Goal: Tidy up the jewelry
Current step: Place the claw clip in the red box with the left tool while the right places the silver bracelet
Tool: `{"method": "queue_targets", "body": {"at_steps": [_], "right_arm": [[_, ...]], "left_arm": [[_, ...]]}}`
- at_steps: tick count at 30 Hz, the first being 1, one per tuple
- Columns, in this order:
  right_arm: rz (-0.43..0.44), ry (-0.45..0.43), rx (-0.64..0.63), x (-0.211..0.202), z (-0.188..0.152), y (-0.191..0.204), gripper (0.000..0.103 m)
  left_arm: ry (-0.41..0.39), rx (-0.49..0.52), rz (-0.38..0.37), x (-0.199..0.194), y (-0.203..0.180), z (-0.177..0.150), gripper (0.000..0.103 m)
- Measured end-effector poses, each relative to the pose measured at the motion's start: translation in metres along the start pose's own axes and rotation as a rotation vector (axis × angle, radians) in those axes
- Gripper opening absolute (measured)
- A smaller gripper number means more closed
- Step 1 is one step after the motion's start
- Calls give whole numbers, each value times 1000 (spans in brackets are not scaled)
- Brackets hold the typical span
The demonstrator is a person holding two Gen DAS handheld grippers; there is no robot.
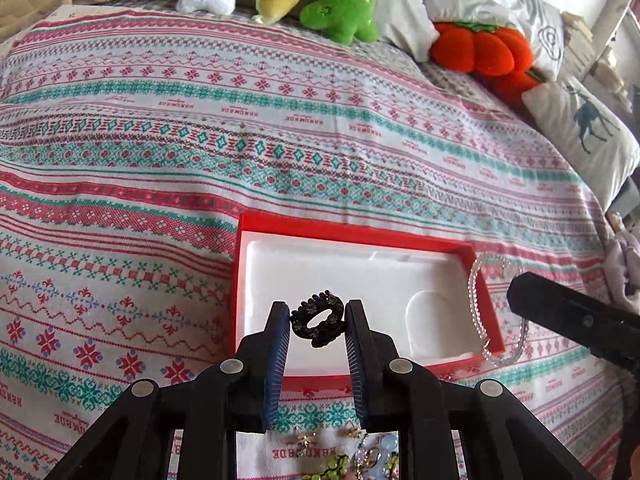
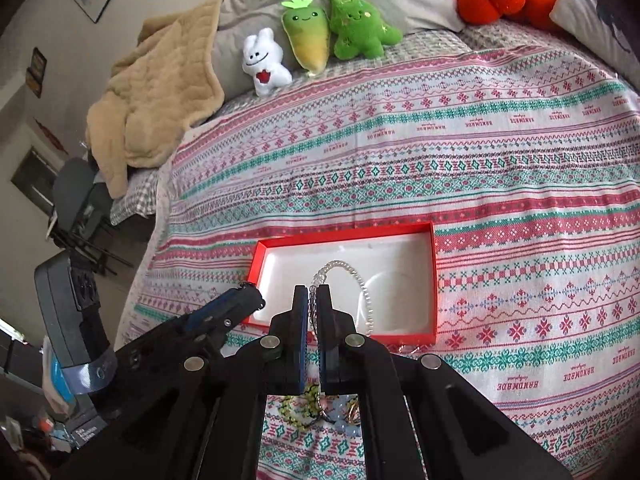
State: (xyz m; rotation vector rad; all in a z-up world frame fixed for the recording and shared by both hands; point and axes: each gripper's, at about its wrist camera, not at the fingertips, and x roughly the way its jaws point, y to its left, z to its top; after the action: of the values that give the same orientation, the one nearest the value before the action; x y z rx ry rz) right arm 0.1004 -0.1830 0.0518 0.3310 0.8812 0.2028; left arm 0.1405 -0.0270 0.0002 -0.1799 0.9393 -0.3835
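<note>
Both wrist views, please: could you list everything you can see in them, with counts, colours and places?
Black hair tie: one, black, held between the left fingers over the box.
Clear bead strand: one, clear, pinched in the right fingers, hanging over the box.
Box: one, red with white liner, on the bedspread.
Jewelry pile: several pieces, green, blue, gold, on the bedspread near the fingers.
Bedspread: one, red, teal and white pattern.
Plush toys: three, one white, two green, at the far edge of the bed.
Orange plush: orange, far right, by the pillows.
Tan blanket: one, far left corner.
Left gripper: black, shut on the hair tie.
Right gripper: black, shut on the strand.
</note>
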Motion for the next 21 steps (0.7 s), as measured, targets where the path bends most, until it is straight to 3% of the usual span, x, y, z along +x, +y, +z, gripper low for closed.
{"method": "queue_targets", "body": {"at_steps": [6, 13, 21], "right_arm": [[34, 1, -12, 17, 4, -4, 4], [-134, 61, 46, 48, -5, -48, 4], [-180, 70, 31, 42, -7, -59, 5]], "left_arm": [[35, -6, 38, 18, 5, -3, 22], [35, -22, 48, 27, 5, -3, 23], [32, -12, 64, 28, -1, 0, 26]]}}
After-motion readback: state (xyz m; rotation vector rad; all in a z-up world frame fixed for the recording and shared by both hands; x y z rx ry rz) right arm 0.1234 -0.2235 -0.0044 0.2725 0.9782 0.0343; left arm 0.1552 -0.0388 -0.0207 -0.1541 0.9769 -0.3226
